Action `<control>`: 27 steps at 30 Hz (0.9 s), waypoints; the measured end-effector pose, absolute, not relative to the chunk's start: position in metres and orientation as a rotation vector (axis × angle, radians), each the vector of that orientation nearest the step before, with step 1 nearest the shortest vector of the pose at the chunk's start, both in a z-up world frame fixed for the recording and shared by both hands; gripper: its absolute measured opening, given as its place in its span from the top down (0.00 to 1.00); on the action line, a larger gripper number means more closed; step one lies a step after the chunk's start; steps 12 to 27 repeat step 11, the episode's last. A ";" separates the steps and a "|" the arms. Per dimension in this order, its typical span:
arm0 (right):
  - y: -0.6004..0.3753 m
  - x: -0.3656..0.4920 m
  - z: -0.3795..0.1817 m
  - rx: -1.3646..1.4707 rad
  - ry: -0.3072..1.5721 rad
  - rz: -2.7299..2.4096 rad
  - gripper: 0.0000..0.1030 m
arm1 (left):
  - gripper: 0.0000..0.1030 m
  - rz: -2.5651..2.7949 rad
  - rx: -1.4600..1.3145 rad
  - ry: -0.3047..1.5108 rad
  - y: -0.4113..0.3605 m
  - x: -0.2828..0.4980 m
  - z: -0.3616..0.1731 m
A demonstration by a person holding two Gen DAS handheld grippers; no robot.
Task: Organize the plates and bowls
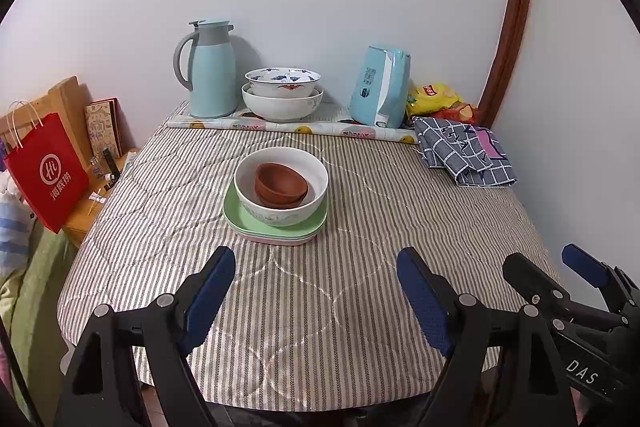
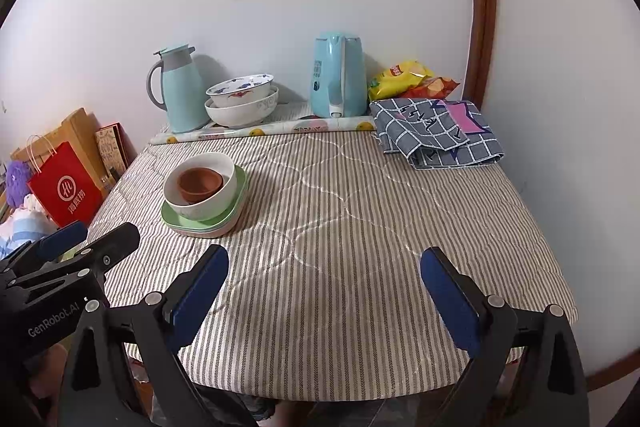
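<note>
2 pale blue vessels stand against the back wall on a fruit-printed mat point(image 1: 288, 127): a smooth thermos jug point(image 1: 210, 71) with a grey handle and collar on the left, and an electric kettle point(image 1: 380, 87) on the right. Between them sit 2 more glazed bowls point(image 1: 282, 93), the upper one painted blue and red, nested in a plain white one. A folded blue-checked cloth point(image 1: 464, 151) lies at the right edge, with crinkled yellow snack bags point(image 1: 436, 99) behind it. Off the left side are a red paper bag point(image 1: 46, 171) and a wooden board point(image 1: 66, 103).

Nothing stands between the grippers and the stack in the middle of the table point(image 1: 360, 287), which is covered in a quilted, grey-and-white striped cloth. That stack is 2 squarish plates with rounded corners, a green plate point(image 1: 236, 213) on a pink plate point(image 1: 272, 241), carrying a round white bowl point(image 1: 282, 187) with a faint pattern on its outside. Inside it sit 2 matte terracotta bowls point(image 1: 280, 185), one nested in the other.

Both grippers hang over the near edge, well apart from the stack. The left gripper point(image 1: 316, 291) has its blue-padded jaws spread wide with nothing between them; the right gripper point(image 2: 324, 291) is likewise wide apart and empty.
</note>
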State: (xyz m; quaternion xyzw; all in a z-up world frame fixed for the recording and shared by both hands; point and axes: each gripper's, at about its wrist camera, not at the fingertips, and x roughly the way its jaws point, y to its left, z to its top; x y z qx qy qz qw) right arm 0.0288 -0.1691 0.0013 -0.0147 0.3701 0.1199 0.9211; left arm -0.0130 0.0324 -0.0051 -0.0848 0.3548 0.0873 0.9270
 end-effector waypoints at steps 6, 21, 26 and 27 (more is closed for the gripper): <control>-0.171 0.029 0.001 -0.029 0.759 0.248 0.07 | 0.20 0.183 -0.171 0.726 0.033 -0.013 -0.004; -0.170 0.031 -0.001 -0.032 0.763 0.251 0.07 | 0.20 0.186 -0.169 0.734 0.033 -0.008 -0.008; -0.170 0.031 -0.001 -0.032 0.763 0.251 0.07 | 0.20 0.186 -0.169 0.734 0.033 -0.008 -0.008; -0.170 0.031 -0.001 -0.032 0.763 0.251 0.07 | 0.20 0.186 -0.169 0.734 0.033 -0.008 -0.008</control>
